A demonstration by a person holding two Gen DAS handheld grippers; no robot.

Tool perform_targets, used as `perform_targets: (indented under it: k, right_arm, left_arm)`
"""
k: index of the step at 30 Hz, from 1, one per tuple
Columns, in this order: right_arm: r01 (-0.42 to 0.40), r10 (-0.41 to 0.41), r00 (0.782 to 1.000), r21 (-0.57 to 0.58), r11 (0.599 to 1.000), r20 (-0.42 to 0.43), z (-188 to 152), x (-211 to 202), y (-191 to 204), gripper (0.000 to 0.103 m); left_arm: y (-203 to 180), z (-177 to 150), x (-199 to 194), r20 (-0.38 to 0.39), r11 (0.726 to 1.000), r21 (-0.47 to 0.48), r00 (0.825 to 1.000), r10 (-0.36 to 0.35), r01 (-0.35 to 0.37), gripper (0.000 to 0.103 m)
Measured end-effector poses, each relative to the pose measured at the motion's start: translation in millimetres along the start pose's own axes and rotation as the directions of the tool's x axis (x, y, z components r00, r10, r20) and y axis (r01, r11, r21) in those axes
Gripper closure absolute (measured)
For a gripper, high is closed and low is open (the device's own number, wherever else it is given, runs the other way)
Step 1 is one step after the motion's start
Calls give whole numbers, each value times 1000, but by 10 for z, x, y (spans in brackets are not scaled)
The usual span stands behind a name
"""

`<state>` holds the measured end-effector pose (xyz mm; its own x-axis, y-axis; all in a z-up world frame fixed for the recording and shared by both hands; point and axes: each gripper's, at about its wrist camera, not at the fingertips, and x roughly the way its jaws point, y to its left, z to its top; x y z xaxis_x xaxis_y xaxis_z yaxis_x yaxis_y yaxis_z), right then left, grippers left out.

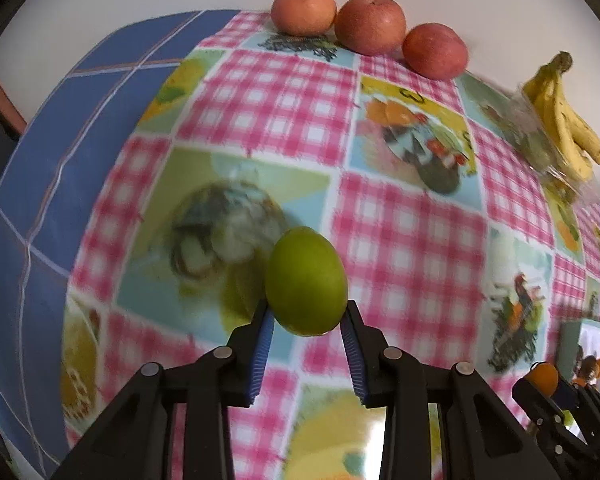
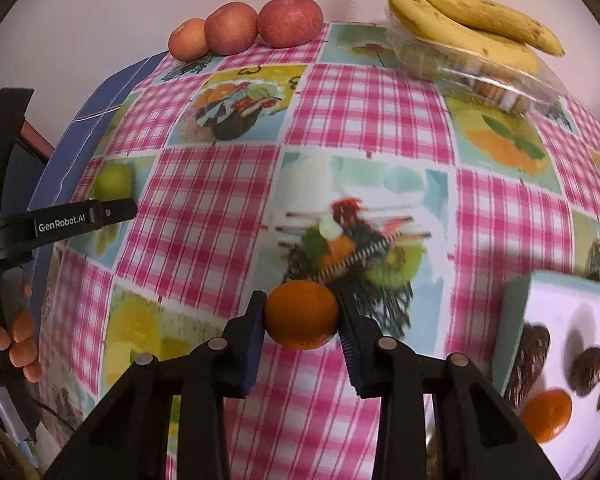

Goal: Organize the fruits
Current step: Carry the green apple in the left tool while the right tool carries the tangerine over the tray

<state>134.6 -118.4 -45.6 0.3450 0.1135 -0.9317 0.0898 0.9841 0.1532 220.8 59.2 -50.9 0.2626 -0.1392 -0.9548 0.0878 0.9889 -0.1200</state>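
My left gripper [image 1: 306, 314] is shut on a green lime [image 1: 305, 280] and holds it above the checked tablecloth [image 1: 400, 248]. My right gripper [image 2: 302, 314] is shut on an orange [image 2: 302, 314] over the cloth. In the right wrist view the left gripper [image 2: 118, 208] and the lime [image 2: 112, 182] show at the left. In the left wrist view the right gripper with the orange [image 1: 542, 378] shows at the lower right. Three red apples [image 1: 370, 24] line the far edge by the wall; they also show in the right wrist view [image 2: 256, 26]. A bunch of bananas [image 2: 468, 20] lies on a clear plastic box [image 2: 480, 72].
A white box [image 2: 564, 360] printed with dried fruit stands at the right, an orange [image 2: 548, 414] in front of it. A blue cloth [image 1: 68, 152] covers the table's left side. A hand [image 2: 16, 336] holds the left gripper. A pale wall runs behind the table.
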Motion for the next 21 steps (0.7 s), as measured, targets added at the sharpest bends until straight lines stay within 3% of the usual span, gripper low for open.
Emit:
perform_targets:
  k: [6,12,13,14,21]
  right_arm:
    - [-13,12,1000,29,999,26,-197,-307,-105,67]
    - [-12,9,998,58,998,57,-416,-606,-237,67]
    - [-11,8,998,60,998,59,-440,-632,-246,67]
    - [-11,7,998,62,998,66,-494,-694,-271,67]
    - [-11,3,994,66,998,112,-786,-1008,-354,66]
  left_arm:
    - [-106,-475,-230,34,994,-61,995,-92,94,68]
    - [-424,-894,-476,63,993,-34,992,-110,112,69]
    - [-464,-944,-521,68,992,-35,990,-123,125,75]
    - [-476,-947,-582,74,990,-34,988,-135,138,86]
    - [-701,-1008,-869,130,987,6,978,-163,163,86]
